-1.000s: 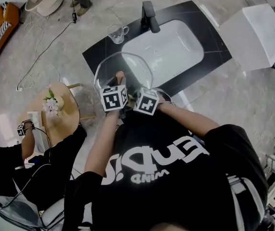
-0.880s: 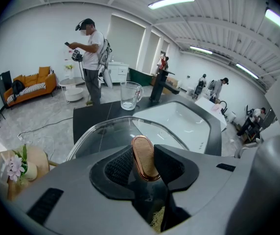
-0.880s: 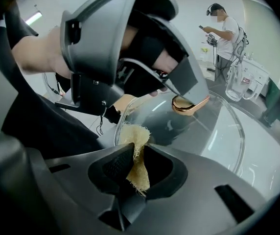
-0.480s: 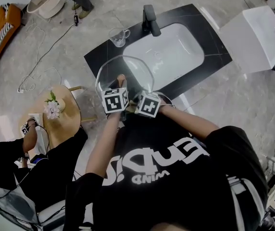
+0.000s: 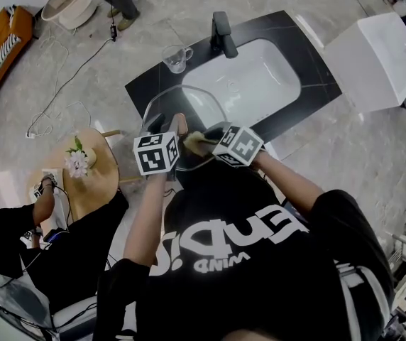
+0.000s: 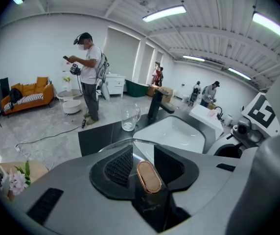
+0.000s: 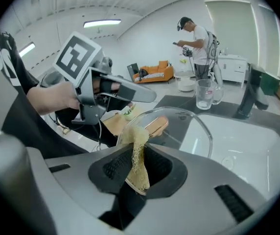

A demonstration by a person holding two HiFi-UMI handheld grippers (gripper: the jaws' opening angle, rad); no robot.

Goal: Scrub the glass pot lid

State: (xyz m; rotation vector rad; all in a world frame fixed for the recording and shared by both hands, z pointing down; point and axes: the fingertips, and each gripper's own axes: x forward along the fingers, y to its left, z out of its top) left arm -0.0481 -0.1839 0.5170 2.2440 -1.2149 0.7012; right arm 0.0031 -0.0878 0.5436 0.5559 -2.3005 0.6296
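The glass pot lid (image 5: 187, 111) is tilted up over the near edge of the black counter. My left gripper (image 5: 167, 130) is shut on the lid's rose-gold handle (image 6: 148, 176), which sits between its jaws in the left gripper view; the lid's rim (image 6: 130, 142) arcs just beyond. My right gripper (image 5: 209, 141) is shut on a yellow fibrous scrub pad (image 7: 136, 161), whose top reaches up beside the lid's handle (image 7: 155, 126). In the right gripper view the lid (image 7: 189, 126) stands just ahead, and the left gripper (image 7: 123, 93) comes in from the left.
A white sink (image 5: 249, 77) with a black faucet (image 5: 221, 34) lies beyond the lid. A glass mug (image 5: 174, 57) stands on the counter (image 5: 140, 85) at the left. A white box (image 5: 377, 59) is at the right, and a round wooden table (image 5: 96, 183) with flowers at the left, beside a seated person.
Both grippers have risen and the lid with them. The right gripper has swung to the right and rolled, so the two marker cubes now stand apart and the scrub pad shows.
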